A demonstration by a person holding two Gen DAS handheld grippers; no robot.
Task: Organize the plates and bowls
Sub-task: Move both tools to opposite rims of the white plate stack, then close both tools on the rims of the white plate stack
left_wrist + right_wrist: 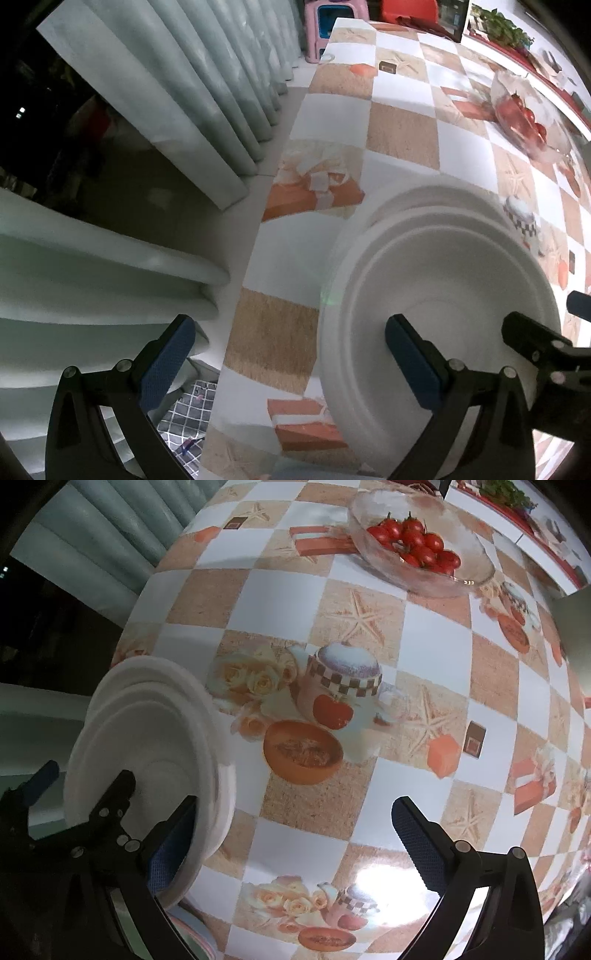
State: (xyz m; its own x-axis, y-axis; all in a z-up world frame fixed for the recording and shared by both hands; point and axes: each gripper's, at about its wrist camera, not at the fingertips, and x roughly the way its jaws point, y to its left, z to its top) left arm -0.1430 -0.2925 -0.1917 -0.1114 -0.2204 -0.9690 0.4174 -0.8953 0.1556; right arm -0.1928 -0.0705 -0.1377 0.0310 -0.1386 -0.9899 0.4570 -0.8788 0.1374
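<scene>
Checkered table [280, 602], two stacked plates [443, 280]

**Lighting and image quality, both wrist views**

Indoor light, moderate; dark window area at left edges. Strong white glare patch on the tablecloth [384, 880] in the right view, bottom centre. Heavy fisheye bending; black vignette in the corners. White plates [436, 295] show motion smear along their rims. Glass bowl [528, 118] is blurred in the left view, sharper in the right.

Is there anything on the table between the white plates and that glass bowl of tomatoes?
Nothing stands there. In the right wrist view, only bare printed tablecloth lies between the plates and the bowl.
</scene>
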